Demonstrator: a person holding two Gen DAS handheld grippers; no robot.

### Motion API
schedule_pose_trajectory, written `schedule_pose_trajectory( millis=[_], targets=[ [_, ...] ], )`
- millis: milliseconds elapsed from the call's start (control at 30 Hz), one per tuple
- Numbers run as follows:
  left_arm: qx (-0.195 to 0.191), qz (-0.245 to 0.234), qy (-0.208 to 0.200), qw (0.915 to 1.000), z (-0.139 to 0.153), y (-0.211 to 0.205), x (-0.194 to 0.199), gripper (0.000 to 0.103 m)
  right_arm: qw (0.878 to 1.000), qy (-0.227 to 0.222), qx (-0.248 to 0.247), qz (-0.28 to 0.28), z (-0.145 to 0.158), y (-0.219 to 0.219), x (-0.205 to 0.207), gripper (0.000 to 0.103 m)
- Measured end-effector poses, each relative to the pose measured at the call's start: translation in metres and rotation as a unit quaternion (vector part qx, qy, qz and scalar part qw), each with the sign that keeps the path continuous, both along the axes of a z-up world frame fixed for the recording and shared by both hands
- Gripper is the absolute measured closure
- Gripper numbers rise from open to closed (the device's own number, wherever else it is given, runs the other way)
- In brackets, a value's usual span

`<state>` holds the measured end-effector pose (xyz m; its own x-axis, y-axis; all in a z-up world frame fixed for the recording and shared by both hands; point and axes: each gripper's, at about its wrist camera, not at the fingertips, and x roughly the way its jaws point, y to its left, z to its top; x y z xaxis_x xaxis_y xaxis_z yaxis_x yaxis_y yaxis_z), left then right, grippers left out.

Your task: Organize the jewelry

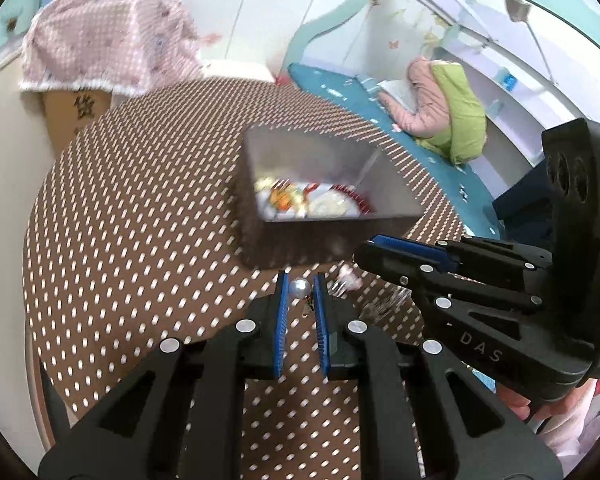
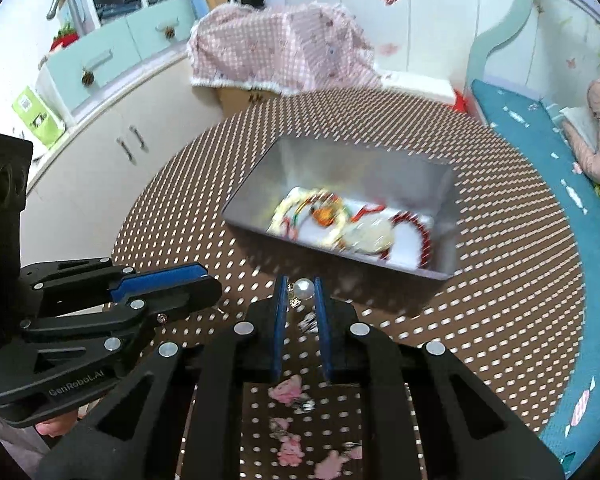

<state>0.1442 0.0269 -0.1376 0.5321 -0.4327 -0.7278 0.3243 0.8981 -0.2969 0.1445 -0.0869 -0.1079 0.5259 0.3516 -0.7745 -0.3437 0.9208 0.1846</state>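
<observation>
In the left wrist view, my left gripper (image 1: 300,280) is shut on a pearl earring (image 1: 300,288), held between its blue pads just above the dotted cloth. In the right wrist view, my right gripper (image 2: 300,280) is shut on a second pearl earring (image 2: 303,289), with a small metal piece hanging under the pearl. An open metal box (image 1: 260,160) (image 2: 260,184) stands just beyond both grippers and holds bead bracelets and a pale round piece (image 2: 366,234). Each gripper shows in the other's view, the right gripper (image 1: 365,251) on the right and the left gripper (image 2: 214,282) on the left.
The round table (image 1: 140,200) carries a brown cloth with white dots. Pink bow clips (image 2: 286,394) lie near its front edge under my right gripper. A carton under a pink checked cloth (image 2: 280,60) stands behind, with white cabinets (image 2: 100,152) to the left and a teal bench (image 2: 540,152) to the right.
</observation>
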Motion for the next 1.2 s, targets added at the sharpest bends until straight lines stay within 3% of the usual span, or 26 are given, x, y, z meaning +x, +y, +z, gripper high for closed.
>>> schedule_pose_trajectory(
  millis=[233, 500, 600, 700, 867, 1000, 1067, 1133, 1200],
  targets=[
    [0.005, -0.009, -0.04, 0.9992, 0.029, -0.021, 0.022, 0.09, 0.999, -0.032, 0.006, -0.016, 0.019, -0.021, 0.011, 0.09],
    [0.015, 0.004, -0.043, 0.999, 0.035, -0.022, 0.043, 0.09, 0.999, -0.041, 0.008, -0.02, 0.021, -0.028, 0.023, 0.09],
    [0.013, -0.01, -0.031, 0.9994, 0.026, -0.018, 0.033, 0.088, 0.999, -0.037, 0.01, -0.022, 0.019, -0.03, 0.026, 0.09],
    [0.01, -0.025, -0.005, 0.9996, 0.008, -0.016, 0.022, 0.072, 0.999, -0.034, 0.011, -0.022, 0.018, -0.031, 0.026, 0.09],
    [0.047, -0.036, 0.049, 0.997, -0.034, -0.026, 0.018, 0.071, 0.999, -0.025, 0.012, -0.023, 0.013, -0.033, 0.021, 0.09],
    [0.061, -0.04, 0.06, 0.9955, -0.048, -0.033, 0.021, 0.071, 0.999, -0.019, 0.011, -0.031, 0.009, -0.039, 0.015, 0.09],
    [0.067, -0.041, 0.056, 0.9953, -0.052, -0.035, 0.023, 0.073, 0.999, -0.016, 0.011, -0.034, 0.008, -0.041, 0.014, 0.09],
    [0.084, -0.04, 0.052, 0.9943, -0.054, -0.039, 0.024, 0.092, 0.999, -0.015, 0.011, -0.037, 0.007, -0.044, 0.013, 0.09],
    [0.076, -0.042, 0.055, 0.9947, -0.054, -0.04, 0.024, 0.092, 0.999, -0.015, 0.011, -0.038, 0.007, -0.044, 0.014, 0.09]
  ],
)
